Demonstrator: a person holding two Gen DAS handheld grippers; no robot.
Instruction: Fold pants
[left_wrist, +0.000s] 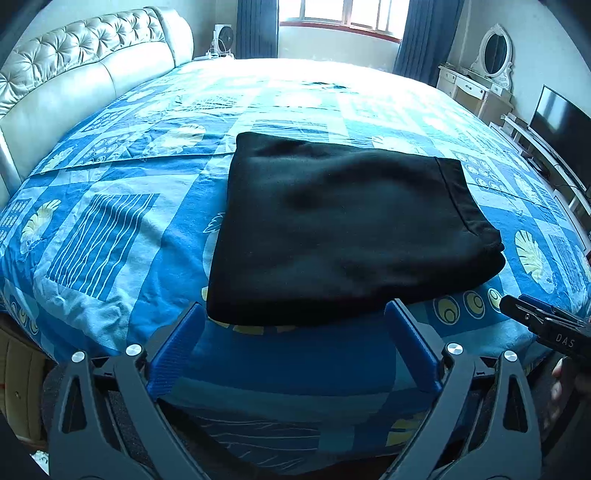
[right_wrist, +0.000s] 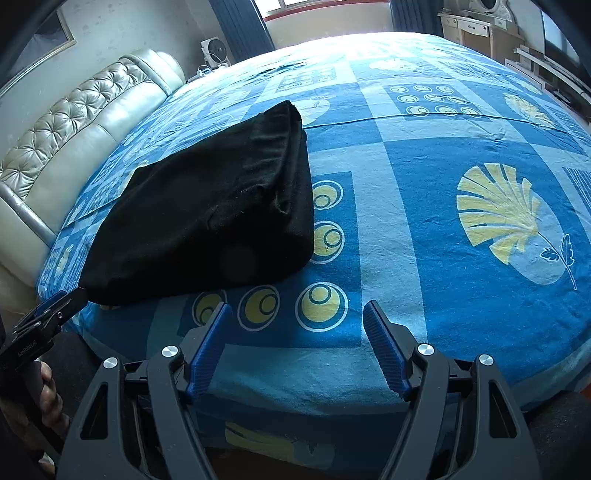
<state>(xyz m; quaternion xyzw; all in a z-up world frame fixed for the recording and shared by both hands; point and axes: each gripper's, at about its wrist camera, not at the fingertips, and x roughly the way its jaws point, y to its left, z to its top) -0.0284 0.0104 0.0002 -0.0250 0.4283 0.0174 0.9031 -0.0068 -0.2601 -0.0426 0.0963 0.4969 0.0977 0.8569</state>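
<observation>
I see a wide bed (left_wrist: 110, 229) under a blue patterned sheet, filling both views, with its tufted headboard (left_wrist: 74, 70) off to the left. Most of the sheet lies bare: a broad stretch to the left of the garment in the left wrist view, and a bigger open stretch to its right in the right wrist view. The black pants (left_wrist: 343, 225) sit folded into a thick rectangular packet near the bed's close edge, flat on the sheet; their stacked layers show along the right side (right_wrist: 291, 158). The near edge of the packet lies just beyond my left gripper (left_wrist: 295, 343). Its blue fingers (left_wrist: 173, 354) are spread wide with only sheet between them, touching nothing. My right gripper (right_wrist: 297, 347) hangs beside the packet over bare sheet near the bed's edge, tilted down, its fingers (right_wrist: 208, 349) also apart and empty. Each gripper's tip shows at the rim of the other's view, with a hand (right_wrist: 48, 398) on the handle.
</observation>
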